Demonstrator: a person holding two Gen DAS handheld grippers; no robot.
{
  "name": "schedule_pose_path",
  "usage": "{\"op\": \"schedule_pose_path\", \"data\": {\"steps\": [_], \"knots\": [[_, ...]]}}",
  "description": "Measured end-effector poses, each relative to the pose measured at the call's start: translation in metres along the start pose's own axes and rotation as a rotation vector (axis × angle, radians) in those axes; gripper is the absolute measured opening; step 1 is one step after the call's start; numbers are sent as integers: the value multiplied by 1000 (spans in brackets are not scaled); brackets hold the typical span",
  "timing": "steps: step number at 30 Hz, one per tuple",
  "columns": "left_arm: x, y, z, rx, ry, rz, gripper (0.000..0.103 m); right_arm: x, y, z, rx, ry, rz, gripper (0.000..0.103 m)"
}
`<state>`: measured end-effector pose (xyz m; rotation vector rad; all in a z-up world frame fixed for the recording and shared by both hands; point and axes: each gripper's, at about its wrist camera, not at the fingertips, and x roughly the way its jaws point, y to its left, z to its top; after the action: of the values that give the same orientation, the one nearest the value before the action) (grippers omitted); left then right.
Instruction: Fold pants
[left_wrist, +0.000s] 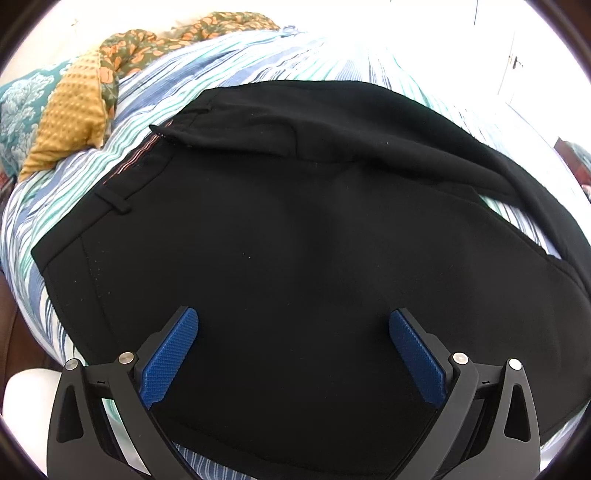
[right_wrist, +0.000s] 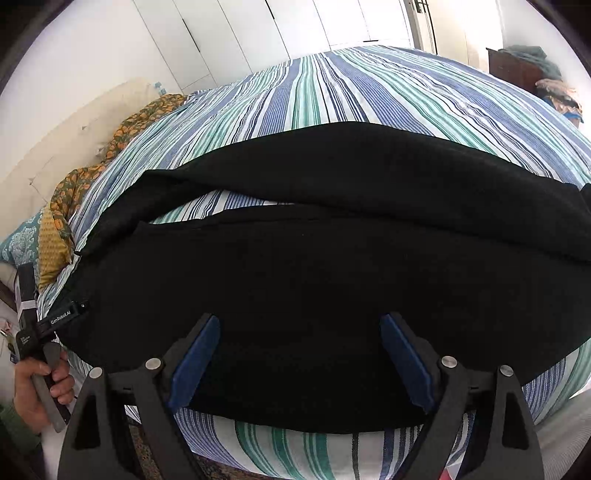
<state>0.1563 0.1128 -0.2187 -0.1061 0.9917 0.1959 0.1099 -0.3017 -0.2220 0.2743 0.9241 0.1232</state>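
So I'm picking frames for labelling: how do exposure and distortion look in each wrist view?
Left wrist view: the upper right is blown out to white, the black pants show little fold detail, and fisheye bends the striped bedspread. Right wrist view: exposure is more even, the stripes stay crisp, but the pants are near featureless black, and the edges bulge.

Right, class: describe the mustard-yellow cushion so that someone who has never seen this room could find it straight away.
Start from the striped bedspread that covers the bed and follow it to the head end, beyond the waistband of the black pants. The mustard cushion lies there at the edge. Its plain yellow, bumpy dotted surface separates it from the teal patterned pillow and the green-and-orange floral cloth beside it.
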Motion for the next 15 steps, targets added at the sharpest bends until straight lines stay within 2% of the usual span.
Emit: {"op": "schedule_pose_path", "data": {"steps": [6,15], "knots": [[4,-2,-2,27,0,23,103,4,11,-4,-67,6,-35,96],[6,-2,-1,36,1,23,103,6,11,-5,-66,0,-30,99]]}}
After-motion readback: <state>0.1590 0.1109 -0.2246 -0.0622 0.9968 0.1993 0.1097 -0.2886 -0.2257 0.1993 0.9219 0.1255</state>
